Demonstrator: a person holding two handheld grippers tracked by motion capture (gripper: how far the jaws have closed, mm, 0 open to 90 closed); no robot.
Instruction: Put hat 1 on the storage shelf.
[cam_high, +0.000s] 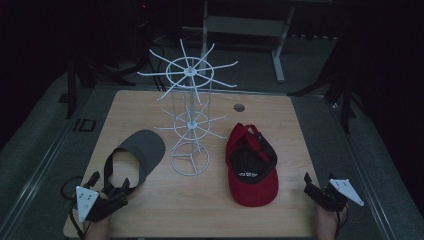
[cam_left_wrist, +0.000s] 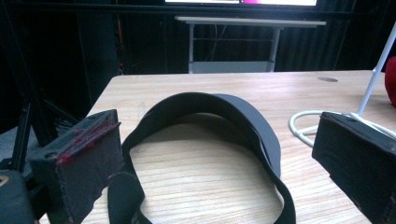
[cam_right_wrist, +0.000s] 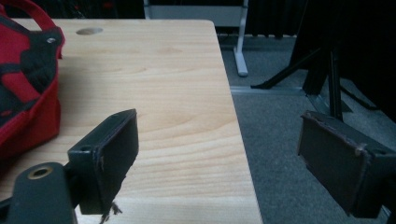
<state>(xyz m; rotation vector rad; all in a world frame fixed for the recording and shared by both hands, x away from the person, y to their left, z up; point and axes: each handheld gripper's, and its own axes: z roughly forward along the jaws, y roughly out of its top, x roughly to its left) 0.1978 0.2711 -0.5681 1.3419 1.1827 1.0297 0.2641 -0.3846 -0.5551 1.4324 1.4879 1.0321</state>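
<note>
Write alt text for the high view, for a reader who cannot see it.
A white wire hat rack stands mid-table on a light wooden table, with a grey visor with a black strap to its left and a red baseball cap lying upside down to its right. The left gripper hovers open by the visor's strap; the right gripper waits open at the table's right edge.

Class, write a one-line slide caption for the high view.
Open left gripper by a grey visor, open right gripper near a red cap, white wire rack between.

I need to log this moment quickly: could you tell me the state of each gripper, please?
Left gripper: open, holding nothing; the grey visor lies between its jaws, untouched.
Right gripper: open, empty, at the table's edge.
</note>
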